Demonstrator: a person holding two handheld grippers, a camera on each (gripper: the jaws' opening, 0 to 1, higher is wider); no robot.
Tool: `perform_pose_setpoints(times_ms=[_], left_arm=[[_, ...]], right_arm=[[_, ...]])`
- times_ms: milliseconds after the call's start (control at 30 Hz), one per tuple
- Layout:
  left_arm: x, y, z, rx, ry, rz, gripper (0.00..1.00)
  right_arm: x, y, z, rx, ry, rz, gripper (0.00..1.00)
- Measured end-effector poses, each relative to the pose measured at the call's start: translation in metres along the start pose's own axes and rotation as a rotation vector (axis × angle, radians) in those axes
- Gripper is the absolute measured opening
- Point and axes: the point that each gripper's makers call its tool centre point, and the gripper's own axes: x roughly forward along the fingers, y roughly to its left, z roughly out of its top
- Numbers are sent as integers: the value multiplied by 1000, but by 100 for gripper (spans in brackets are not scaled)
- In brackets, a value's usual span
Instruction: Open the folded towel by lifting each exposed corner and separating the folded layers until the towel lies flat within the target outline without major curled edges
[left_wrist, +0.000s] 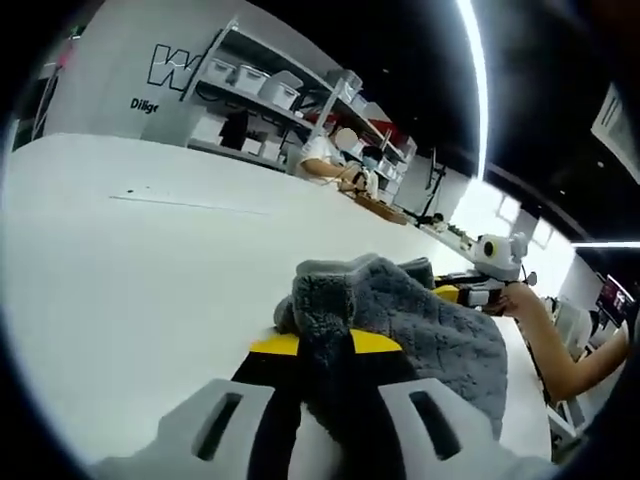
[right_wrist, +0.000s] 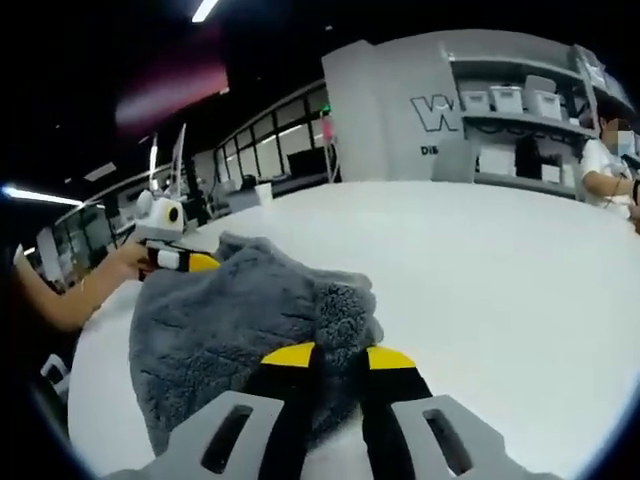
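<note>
Pinching grey towel (left_wrist: 400, 320) on white table (left_wrist: 150, 290) | left gripper (left_wrist: 325, 345), right gripper (right_wrist: 338, 357) | towel stretched lengthwise between them

A fluffy charcoal-grey terry towel (left_wrist: 420, 320) with a quilted texture lies on a plain white surface (left_wrist: 150, 260). The left claw (left_wrist: 325, 345) and right claw (right_wrist: 338, 358) are black with yellow tips on pale grey bodies.
</note>
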Motion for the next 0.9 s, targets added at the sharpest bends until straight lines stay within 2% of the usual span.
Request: perform_pose_setpoints(times_ms=[133, 400, 633, 900], left_arm=[[-2, -3, 4, 46, -21, -4, 10], [-5, -3, 9, 22, -43, -12, 9], [-9, -5, 23, 61, -77, -10, 9], [-14, 2, 33, 77, -97, 19, 9]], right_arm=[[-2, 1, 3, -16, -2, -16, 5], [-3, 1, 7, 9, -23, -9, 3], [-3, 1, 22, -5, -55, -15, 3], [6, 6, 36, -41, -65, -21, 3]])
